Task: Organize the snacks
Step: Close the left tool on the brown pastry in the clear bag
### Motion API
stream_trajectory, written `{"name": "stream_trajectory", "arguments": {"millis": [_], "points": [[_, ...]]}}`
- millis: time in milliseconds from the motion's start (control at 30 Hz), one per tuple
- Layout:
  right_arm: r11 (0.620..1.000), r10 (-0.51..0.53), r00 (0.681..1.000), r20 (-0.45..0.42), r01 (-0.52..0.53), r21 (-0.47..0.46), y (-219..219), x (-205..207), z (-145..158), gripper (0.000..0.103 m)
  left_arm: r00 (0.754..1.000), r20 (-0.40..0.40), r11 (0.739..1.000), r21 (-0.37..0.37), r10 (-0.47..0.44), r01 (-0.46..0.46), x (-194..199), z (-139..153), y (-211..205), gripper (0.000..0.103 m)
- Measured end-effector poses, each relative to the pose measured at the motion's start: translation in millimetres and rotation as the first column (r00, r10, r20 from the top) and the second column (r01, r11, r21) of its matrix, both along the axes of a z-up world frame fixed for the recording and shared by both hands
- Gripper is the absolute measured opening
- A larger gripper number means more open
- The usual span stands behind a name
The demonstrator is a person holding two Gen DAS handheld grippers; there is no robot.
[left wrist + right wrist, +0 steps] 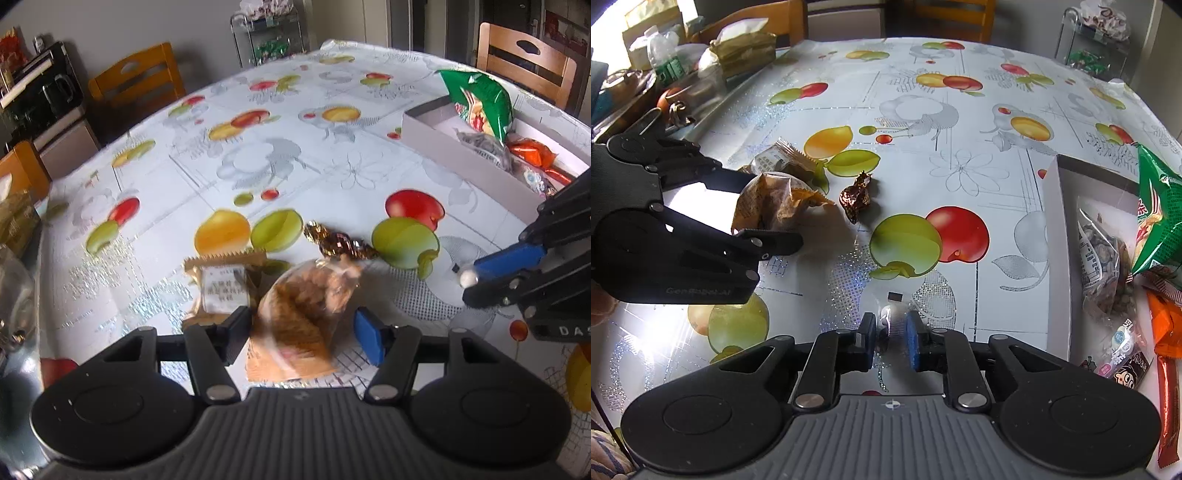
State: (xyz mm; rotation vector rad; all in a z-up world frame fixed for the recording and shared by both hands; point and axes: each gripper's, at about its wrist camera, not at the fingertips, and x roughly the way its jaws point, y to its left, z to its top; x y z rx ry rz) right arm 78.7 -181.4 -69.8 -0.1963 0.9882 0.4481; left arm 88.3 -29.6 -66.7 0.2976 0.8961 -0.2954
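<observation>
My left gripper (306,328) is shut on an orange-brown clear snack bag (303,314), held just above the fruit-print tablecloth; it also shows in the right wrist view (775,206). A tan packet (221,288) and a gold-brown wrapped candy (338,242) lie just beyond it. My right gripper (890,339) has its jaws nearly closed on a small clear wrapper (888,325). A white box (1057,258) at the right holds a green chip bag (1156,218), a clear bag of dark snacks (1104,258) and an orange packet (1167,321).
Wooden chairs (140,77) stand round the table. A wire rack (269,33) with sweets is at the back. Bottles, bags and clutter (672,66) crowd the far left edge in the right wrist view. A black appliance (44,88) sits on a side cabinet.
</observation>
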Motion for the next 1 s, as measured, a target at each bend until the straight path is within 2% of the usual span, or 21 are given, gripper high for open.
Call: {"name": "stream_trajectory", "arguments": {"millis": [267,367,500,1000], "points": [[1.000,-0.002,1.000,0.001,0.002,0.002,-0.7,0.9,0.1,0.017,1.000,-0.022,0.999,-0.039,0.002,-0.003,-2.5,-3.5,-2.2,0.060],[1.000,-0.004,1.000,0.003,0.004,0.006,-2.3,1.4,1.1,0.017,1.000,-0.022,0.999,-0.053,0.011,-0.012,-4.9,-2.9,-2.2,0.049],[1.000,-0.007,1.000,0.007,0.007,0.013,-5.1,1.5,2.7,0.017,0.999,-0.024,0.996,-0.080,0.026,-0.028,-9.4,-1.8,-0.7,0.042],[0.999,-0.018,0.999,0.043,0.016,0.044,-18.3,-5.4,15.8,0.017,0.997,-0.018,0.985,-0.157,0.070,-0.072,-23.3,15.2,-3.3,0.040]]}}
